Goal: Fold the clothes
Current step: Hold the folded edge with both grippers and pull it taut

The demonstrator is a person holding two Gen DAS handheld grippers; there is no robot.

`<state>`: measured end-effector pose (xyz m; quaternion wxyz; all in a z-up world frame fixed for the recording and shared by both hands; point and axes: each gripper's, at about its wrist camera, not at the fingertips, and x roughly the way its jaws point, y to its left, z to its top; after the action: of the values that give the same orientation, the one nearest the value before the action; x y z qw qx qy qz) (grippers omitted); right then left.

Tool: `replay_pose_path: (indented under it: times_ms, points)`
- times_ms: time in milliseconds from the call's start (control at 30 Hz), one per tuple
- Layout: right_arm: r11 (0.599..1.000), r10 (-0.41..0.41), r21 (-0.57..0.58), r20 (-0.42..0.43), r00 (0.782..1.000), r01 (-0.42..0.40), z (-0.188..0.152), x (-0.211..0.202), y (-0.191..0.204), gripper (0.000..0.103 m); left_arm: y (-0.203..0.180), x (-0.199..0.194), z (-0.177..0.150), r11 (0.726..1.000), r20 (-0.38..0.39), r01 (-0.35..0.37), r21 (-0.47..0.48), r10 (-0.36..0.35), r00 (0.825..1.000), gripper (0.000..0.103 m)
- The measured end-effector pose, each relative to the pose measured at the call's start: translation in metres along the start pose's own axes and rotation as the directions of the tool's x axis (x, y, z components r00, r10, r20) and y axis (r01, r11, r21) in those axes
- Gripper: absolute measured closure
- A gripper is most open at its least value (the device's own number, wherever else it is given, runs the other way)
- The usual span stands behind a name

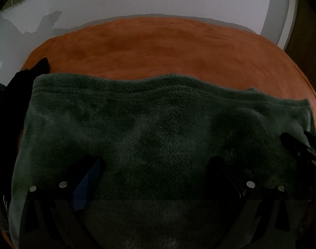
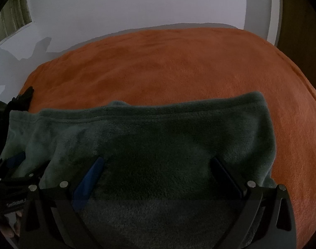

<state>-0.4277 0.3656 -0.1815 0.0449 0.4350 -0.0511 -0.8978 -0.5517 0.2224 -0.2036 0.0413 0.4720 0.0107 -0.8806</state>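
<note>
Green fleece, a folded garment (image 1: 149, 128), lies on the near part of the orange blanket (image 1: 158, 47), its hemmed edge on the far side. My left gripper (image 1: 155, 170) sits over the fleece with its fingers spread wide, holding nothing. My right gripper (image 2: 158, 166) is over the same fleece, equally spread and empty. At the fleece's left end some dark clothing (image 1: 33, 70) rests on the blanket. Behind the blanket stands a white wall (image 2: 137, 4).
</note>
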Motion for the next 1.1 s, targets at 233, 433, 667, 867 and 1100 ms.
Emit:
replay_pose_path:
  times_ms: [233, 433, 667, 867, 1100]
  points:
    - [1.0, -0.007, -0.004, 0.009, 1.0, 0.007, -0.0042, -0.0008, 0.0011, 0.0, -0.0028, 0.0007, -0.0007, 1.0, 0.005, -0.011, 0.005, 0.011, 1.0, 0.0]
    - [1.0, -0.007, -0.009, 0.01, 1.0, 0.007, -0.0042, -0.0022, 0.0017, 0.0, -0.0042, 0.0002, -0.0026, 1.0, 0.012, -0.019, 0.008, 0.019, 1.0, 0.0]
    - [1.0, -0.015, -0.017, 0.02, 1.0, 0.016, -0.0053, -0.0026, 0.0018, 0.0, -0.0043, -0.0004, -0.0022, 1.0, 0.012, -0.021, 0.01, 0.021, 1.0, 0.0]
    - [1.0, -0.017, -0.021, 0.021, 1.0, 0.018, -0.0055, -0.0011, 0.0022, 0.0, -0.003, -0.0011, -0.0026, 1.0, 0.013, -0.022, 0.01, 0.022, 1.0, 0.0]
    - [1.0, -0.015, -0.021, 0.02, 1.0, 0.015, -0.0052, -0.0021, 0.0022, 0.0, -0.0036, -0.0017, -0.003, 1.0, 0.012, -0.024, 0.008, 0.024, 1.0, 0.0]
